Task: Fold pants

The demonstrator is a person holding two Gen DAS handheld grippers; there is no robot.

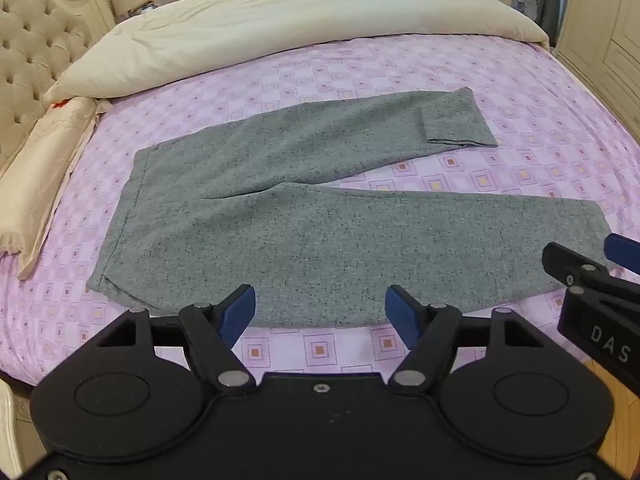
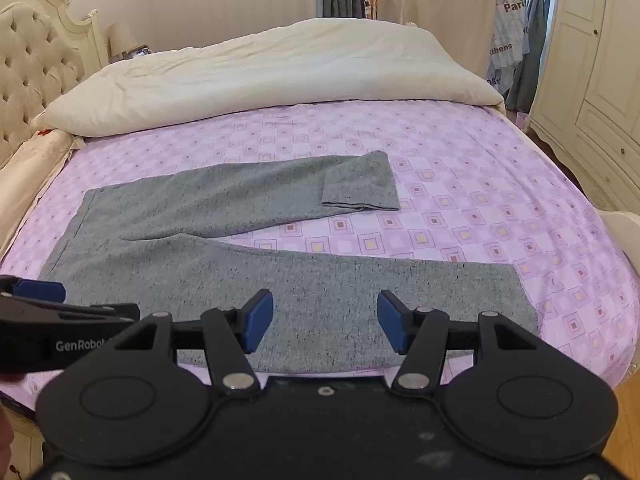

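Bedroom first: your bed (image 1: 540,92) wears a lilac checked sheet, with a tufted cream headboard (image 1: 28,52) at 9 o'clock and a cream duvet (image 1: 280,28) heaped across the far side toward 12 o'clock. A satin pillow (image 1: 44,164) lies along the left edge, below the headboard.

Moving right, you have the grey pants (image 1: 248,216) lying flat on the sheet, waistband toward 9 o'clock and both legs running out toward 3 o'clock. The far leg ends in a turned-back cuff (its hem doubled over itself); the near leg reaches farther right, and the two part in a narrow V.

Your left tool (image 1: 320,314) hangs at 6 o'clock in its own view, spread wide, blue pads over the near edge of the pants at the thigh, holding nothing. Your right tool (image 2: 325,322) is likewise wide and empty-handed, poised above the near leg closer to the cuff.

At 3 o'clock in the right wrist view stands a white wardrobe (image 2: 592,92), with curtains (image 2: 532,48) beside it.
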